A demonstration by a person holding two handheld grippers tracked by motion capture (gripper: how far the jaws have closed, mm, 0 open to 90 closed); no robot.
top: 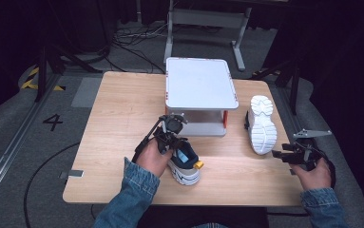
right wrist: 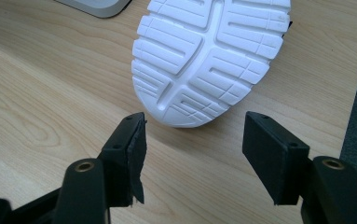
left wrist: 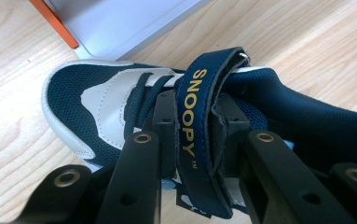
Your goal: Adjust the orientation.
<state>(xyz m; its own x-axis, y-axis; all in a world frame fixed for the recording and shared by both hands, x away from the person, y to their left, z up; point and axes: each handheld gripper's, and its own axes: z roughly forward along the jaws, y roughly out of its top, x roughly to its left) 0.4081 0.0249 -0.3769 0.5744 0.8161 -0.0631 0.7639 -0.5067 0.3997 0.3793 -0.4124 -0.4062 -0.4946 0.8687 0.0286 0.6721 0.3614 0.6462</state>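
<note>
A navy and white child's shoe stands upright on the table near the front middle. Its navy strap reads SNOOPY in yellow. My left gripper is shut on that strap, jaws pressing it from both sides; in the high view the left gripper sits over the shoe. A second shoe lies sole up at the right, its white ribbed sole facing the camera. My right gripper stands open just short of that sole's near end, apart from it, and the right gripper hangs near the table's right edge.
A white two-level rack with orange posts stands at the table's back middle, its lower shelf just behind the navy shoe. Its corner shows close to the shoe's toe. Bare wood spreads to the left. Dark floor lies beyond the right edge.
</note>
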